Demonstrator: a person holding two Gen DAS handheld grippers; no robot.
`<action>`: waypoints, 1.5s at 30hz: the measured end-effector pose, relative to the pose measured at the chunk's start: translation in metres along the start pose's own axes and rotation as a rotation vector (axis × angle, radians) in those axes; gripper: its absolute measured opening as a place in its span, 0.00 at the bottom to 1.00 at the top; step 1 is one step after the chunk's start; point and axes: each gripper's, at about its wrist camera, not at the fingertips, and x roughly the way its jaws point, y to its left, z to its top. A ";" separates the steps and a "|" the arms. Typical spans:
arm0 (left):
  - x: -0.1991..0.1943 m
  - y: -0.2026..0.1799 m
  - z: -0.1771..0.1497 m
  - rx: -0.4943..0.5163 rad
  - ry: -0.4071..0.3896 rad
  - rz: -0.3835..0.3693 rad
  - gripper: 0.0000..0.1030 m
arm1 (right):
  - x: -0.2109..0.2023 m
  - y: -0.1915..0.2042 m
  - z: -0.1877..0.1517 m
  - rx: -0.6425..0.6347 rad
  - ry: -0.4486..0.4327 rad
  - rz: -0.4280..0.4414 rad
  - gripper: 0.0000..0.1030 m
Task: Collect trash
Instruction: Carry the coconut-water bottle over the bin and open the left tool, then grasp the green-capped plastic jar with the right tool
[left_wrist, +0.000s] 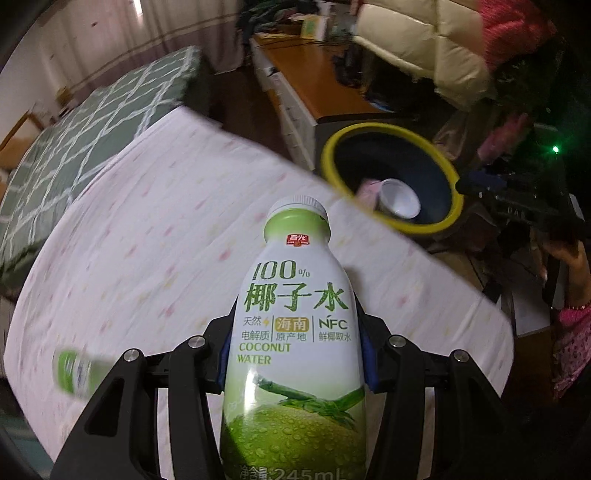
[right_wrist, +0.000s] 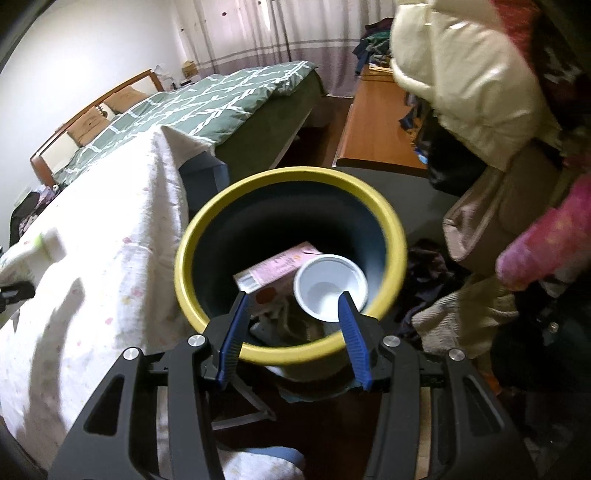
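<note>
Closest to your left camera, a coconut water bottle fills the middle of the view, clamped between the blue pads of your left gripper. Its label is white and pale green with a printed coconut and water droplets, and its white cap points away from you. Beneath the bottle lies a white cloth with faint pink and yellow marks, spread over a flat surface. At the lower left edge of that cloth, a second small green and white item shows only as a blur, so you cannot tell what it is.

Beyond the cloth's far right edge stands a dark bin with a yellow rim. Inside it lie a white cup and a pink carton.

In your right camera, your right gripper hangs just above the near rim of the same bin. Its blue pads stand apart with nothing between them, so that claw is released. Down inside, the white cup rests on its side with its mouth toward you, touching the pink carton.

Behind the bin you can see a bed with a green patterned quilt and a wooden cabinet top. A pink sleeve enters from the right.
</note>
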 end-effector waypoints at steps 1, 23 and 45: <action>0.005 -0.006 0.007 0.015 -0.002 -0.008 0.50 | -0.004 -0.006 -0.003 0.007 -0.003 -0.006 0.46; 0.137 -0.142 0.158 0.175 -0.048 -0.102 0.73 | -0.033 -0.051 -0.044 0.086 0.036 -0.089 0.46; -0.081 0.040 -0.062 -0.256 -0.397 0.079 0.92 | -0.009 0.030 -0.029 -0.054 0.058 0.024 0.46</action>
